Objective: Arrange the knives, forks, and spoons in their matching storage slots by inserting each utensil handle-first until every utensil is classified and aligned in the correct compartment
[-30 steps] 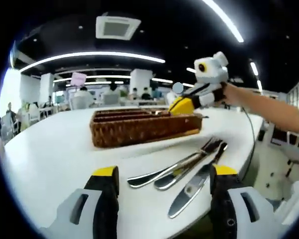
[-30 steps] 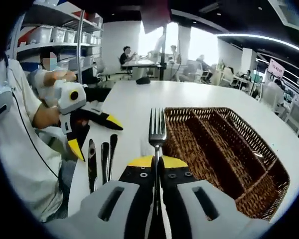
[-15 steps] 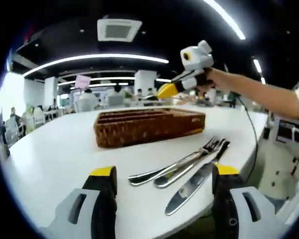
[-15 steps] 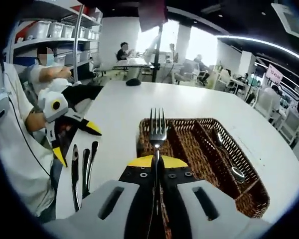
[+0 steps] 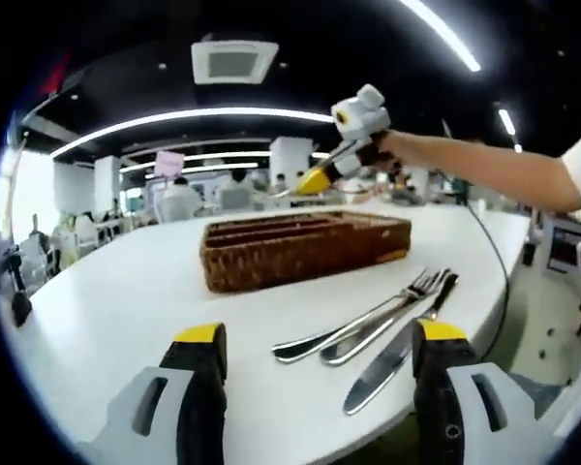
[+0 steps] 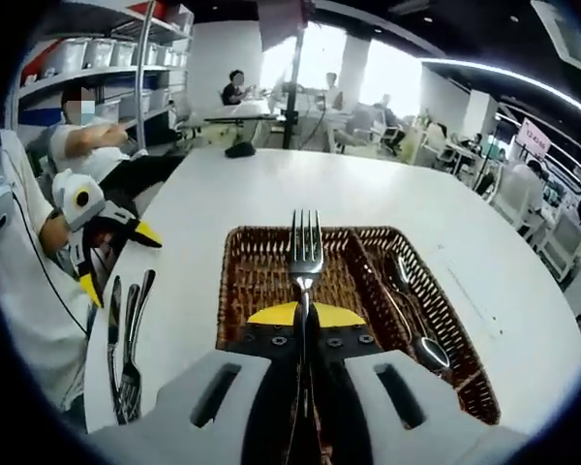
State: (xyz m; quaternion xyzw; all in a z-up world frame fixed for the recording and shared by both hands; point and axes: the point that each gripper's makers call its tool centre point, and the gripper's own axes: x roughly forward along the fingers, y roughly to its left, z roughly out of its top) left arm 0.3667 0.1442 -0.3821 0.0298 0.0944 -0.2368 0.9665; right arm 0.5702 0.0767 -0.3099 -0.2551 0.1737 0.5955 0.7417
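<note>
My right gripper (image 6: 305,315) is shut on a silver fork (image 6: 305,254), tines pointing away from me, held in the air above the brown wicker tray (image 6: 230,291). Two spoons (image 6: 409,308) lie in the tray's right compartment. In the left gripper view the right gripper (image 5: 321,176) hangs above the tray's (image 5: 300,257) far side. My left gripper (image 5: 320,334) stands open just above the table, short of the loose cutlery. That cutlery is a knife (image 5: 385,360) and two more pieces, at least one a fork (image 5: 407,295). My left gripper (image 6: 89,225) hovers near the same pieces (image 6: 124,339).
The white table's (image 5: 126,300) near edge runs just right of the loose cutlery. The person holding the grippers stands at that edge (image 6: 24,291). A small dark object (image 6: 240,149) lies at the table's far end. Seated people and desks fill the room behind.
My right gripper has carried the fork up and over the tray, which now lies under it. My left gripper stays open near the loose cutlery, shifted slightly.
</note>
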